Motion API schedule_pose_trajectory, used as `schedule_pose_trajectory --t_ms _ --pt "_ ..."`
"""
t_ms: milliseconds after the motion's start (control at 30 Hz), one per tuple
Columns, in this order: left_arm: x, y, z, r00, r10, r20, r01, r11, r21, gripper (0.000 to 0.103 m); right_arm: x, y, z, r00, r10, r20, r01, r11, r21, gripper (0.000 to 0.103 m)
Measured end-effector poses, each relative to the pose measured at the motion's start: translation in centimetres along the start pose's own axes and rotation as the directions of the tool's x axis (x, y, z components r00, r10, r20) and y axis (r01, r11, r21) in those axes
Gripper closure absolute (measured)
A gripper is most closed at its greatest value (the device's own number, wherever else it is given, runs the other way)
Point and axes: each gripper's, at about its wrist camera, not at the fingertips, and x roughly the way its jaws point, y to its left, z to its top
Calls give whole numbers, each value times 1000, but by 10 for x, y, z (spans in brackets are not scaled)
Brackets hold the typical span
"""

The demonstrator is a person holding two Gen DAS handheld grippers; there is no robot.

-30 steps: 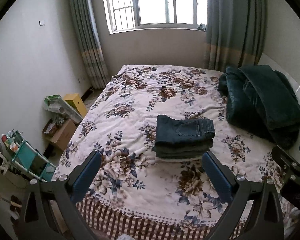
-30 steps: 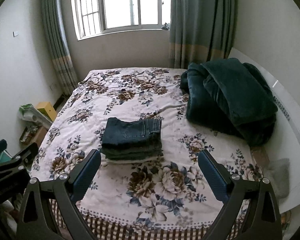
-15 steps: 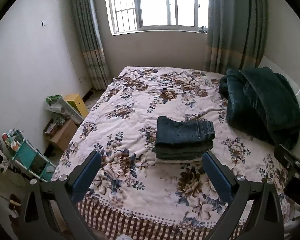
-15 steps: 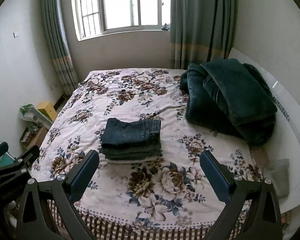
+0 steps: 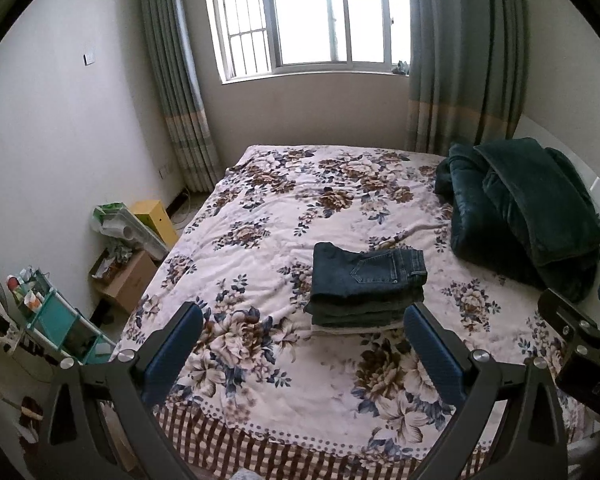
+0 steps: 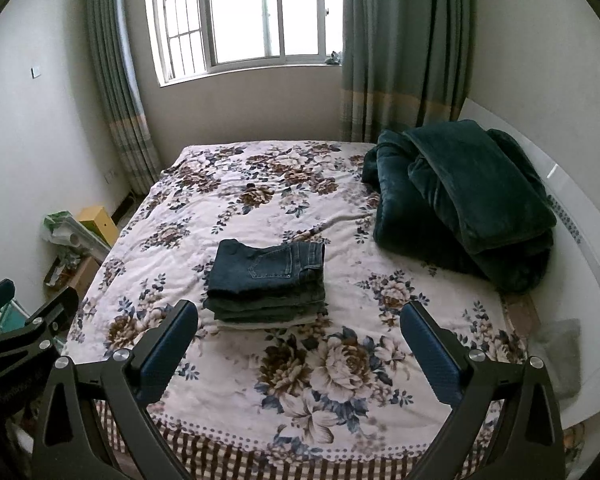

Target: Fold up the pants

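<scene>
A stack of folded dark blue jeans (image 5: pixel 366 286) lies on the floral bedspread (image 5: pixel 260 280), near the middle of the bed; it also shows in the right wrist view (image 6: pixel 268 282). A back pocket faces up on the top pair. My left gripper (image 5: pixel 302 322) is open and empty, held back above the bed's near edge. My right gripper (image 6: pixel 300 318) is open and empty too, at the same distance from the stack. Each gripper shows at the edge of the other's view: the right one (image 5: pixel 580 332) and the left one (image 6: pixel 24 332).
A bulky dark green blanket (image 6: pixel 468 200) is heaped at the bed's right side against a white headboard (image 6: pixel 580 220). Left of the bed stand cardboard boxes (image 5: pixel 128 280), a yellow box (image 5: pixel 156 220) and a teal rack (image 5: pixel 56 320). A window and curtains are behind.
Both grippers have drifted back and up slightly, so the view tilts a little higher. The jeans stack has not moved and both grippers stay open.
</scene>
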Motion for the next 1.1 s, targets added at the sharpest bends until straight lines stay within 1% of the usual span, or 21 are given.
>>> schedule_pose_trajectory --t_ms 1100 --pt "-9 -1 -3 1000 -3 5 3 1000 1 0 -1 -1 -3 1000 3 -2 -3 1000 9 0"
